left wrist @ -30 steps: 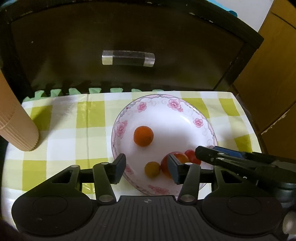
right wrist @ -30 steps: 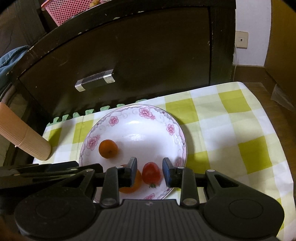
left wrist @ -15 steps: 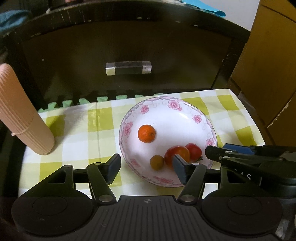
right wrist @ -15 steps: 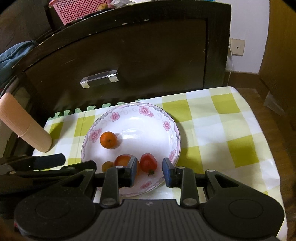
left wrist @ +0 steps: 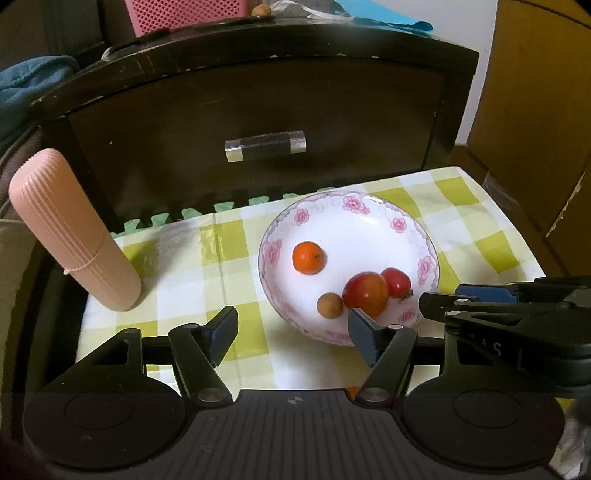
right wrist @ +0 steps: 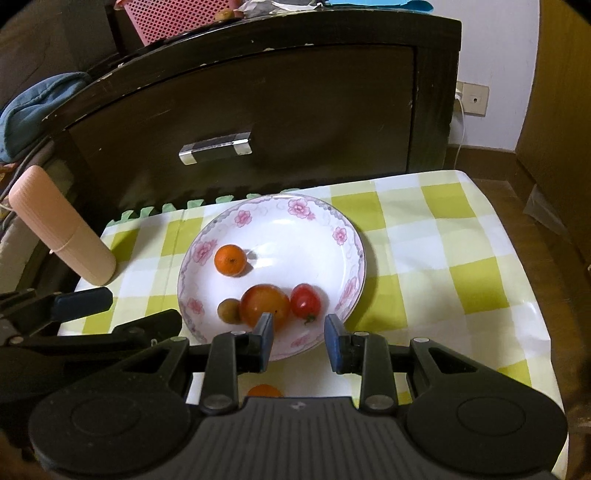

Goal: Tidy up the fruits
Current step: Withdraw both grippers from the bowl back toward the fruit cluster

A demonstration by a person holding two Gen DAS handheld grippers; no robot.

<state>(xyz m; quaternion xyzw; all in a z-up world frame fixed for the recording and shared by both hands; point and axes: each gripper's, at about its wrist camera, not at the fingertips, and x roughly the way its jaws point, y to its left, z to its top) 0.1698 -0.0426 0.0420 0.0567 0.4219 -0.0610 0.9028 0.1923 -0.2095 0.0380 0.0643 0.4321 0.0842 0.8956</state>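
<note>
A white plate with pink flowers [left wrist: 399, 225] [right wrist: 347, 236] sits on the green-checked tablecloth. It holds a small orange [left wrist: 308, 257] [right wrist: 230, 260], a large red-orange tomato [left wrist: 365, 293] [right wrist: 264, 304], a small red tomato [left wrist: 396, 282] [right wrist: 305, 301] and a small brown fruit [left wrist: 330, 305] [right wrist: 229, 311]. My left gripper [left wrist: 291, 330] is open and empty, above the plate's near-left edge. My right gripper [right wrist: 299, 341] is open and empty above the plate's near edge. Another orange fruit [right wrist: 264, 390] lies on the cloth under the right gripper.
A pink ribbed cylinder [left wrist: 74, 232] [right wrist: 61, 225] stands at the table's left edge. A dark wooden cabinet with a clear handle [left wrist: 266, 146] [right wrist: 216, 147] rises behind the table. A pink basket [left wrist: 184, 14] sits on top. The tablecloth [right wrist: 461, 266] extends to the right of the plate.
Both grippers have pulled back and up from the plate, which now looks smaller. The red tomato stays in the plate, and an orange fruit on the cloth has come into the right wrist view.
</note>
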